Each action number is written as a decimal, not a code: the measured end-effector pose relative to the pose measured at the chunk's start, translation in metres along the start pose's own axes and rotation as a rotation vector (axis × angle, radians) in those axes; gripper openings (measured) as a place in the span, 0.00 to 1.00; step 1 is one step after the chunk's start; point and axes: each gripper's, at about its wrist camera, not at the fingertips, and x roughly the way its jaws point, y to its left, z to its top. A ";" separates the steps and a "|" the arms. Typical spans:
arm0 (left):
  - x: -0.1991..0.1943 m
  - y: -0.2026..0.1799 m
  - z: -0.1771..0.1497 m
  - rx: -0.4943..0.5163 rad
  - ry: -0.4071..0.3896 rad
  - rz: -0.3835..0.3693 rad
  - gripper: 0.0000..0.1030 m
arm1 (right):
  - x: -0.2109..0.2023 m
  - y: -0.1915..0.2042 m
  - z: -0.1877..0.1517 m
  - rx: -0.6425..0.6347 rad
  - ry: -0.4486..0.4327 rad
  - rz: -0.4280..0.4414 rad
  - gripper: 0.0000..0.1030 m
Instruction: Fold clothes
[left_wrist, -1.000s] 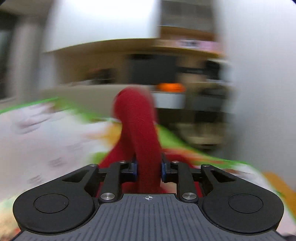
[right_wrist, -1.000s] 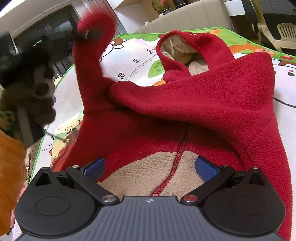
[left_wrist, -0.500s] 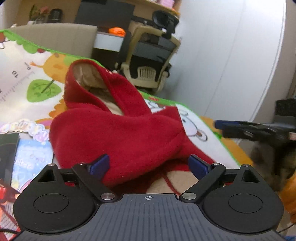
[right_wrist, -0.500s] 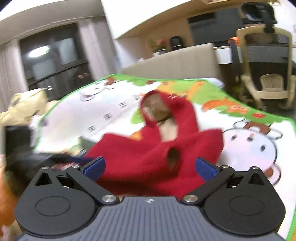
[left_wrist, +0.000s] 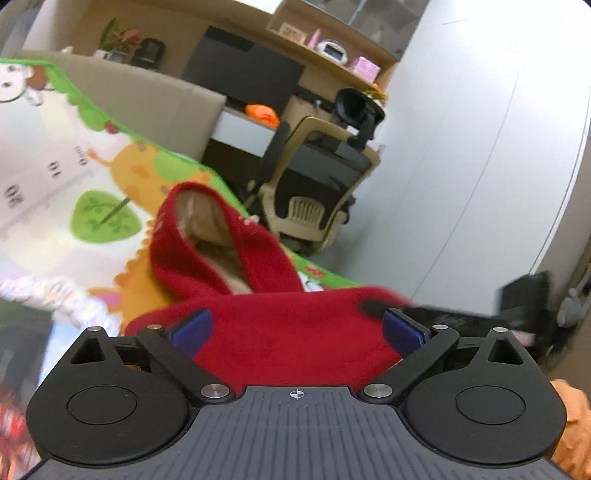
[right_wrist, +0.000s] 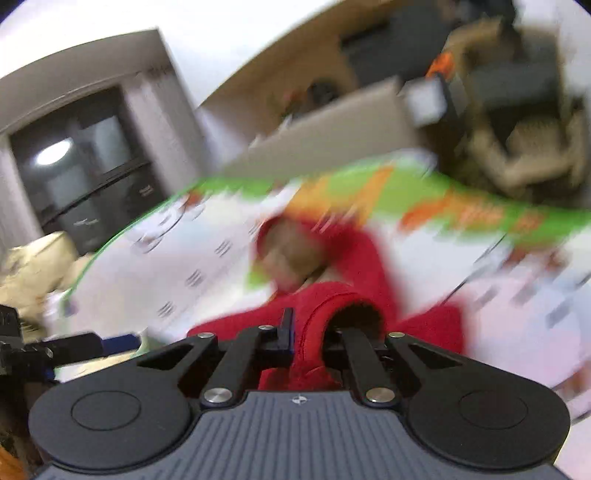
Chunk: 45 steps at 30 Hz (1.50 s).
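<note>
A red hooded fleece jacket (left_wrist: 280, 332) with a beige lining lies on a colourful play mat (left_wrist: 55, 206), its hood (left_wrist: 207, 236) pointing away from me. My left gripper (left_wrist: 297, 328) is open, its blue pads (left_wrist: 192, 328) spread over the folded red body and holding nothing. In the blurred right wrist view my right gripper (right_wrist: 314, 336) is shut on the jacket's sleeve cuff (right_wrist: 332, 310). The left wrist view shows that right gripper (left_wrist: 461, 317) as a dark smear at the jacket's right end. The left gripper (right_wrist: 74, 343) shows at the left edge of the right wrist view.
An office chair (left_wrist: 317, 192) stands just beyond the mat's far edge, beside a grey wall (left_wrist: 480, 147). A beige padded panel (left_wrist: 147, 103) runs behind the mat. A person's orange sleeve (left_wrist: 572, 424) is at the lower right. A crumpled pale bundle (right_wrist: 29, 266) lies off the mat's left side.
My left gripper let go of the raised red sleeve, opened and dropped low over the jacket. My right gripper, open before, has shut on the sleeve cuff and is moving fast.
</note>
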 end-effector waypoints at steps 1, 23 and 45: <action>0.013 0.002 0.001 -0.018 0.016 -0.001 0.98 | -0.006 -0.002 0.004 -0.032 -0.021 -0.058 0.06; 0.030 -0.025 -0.051 0.215 0.169 0.110 0.99 | 0.000 -0.015 -0.024 -0.179 0.078 -0.185 0.57; 0.072 0.001 -0.060 0.135 0.101 0.227 1.00 | 0.010 -0.012 -0.019 -0.252 0.095 -0.216 0.45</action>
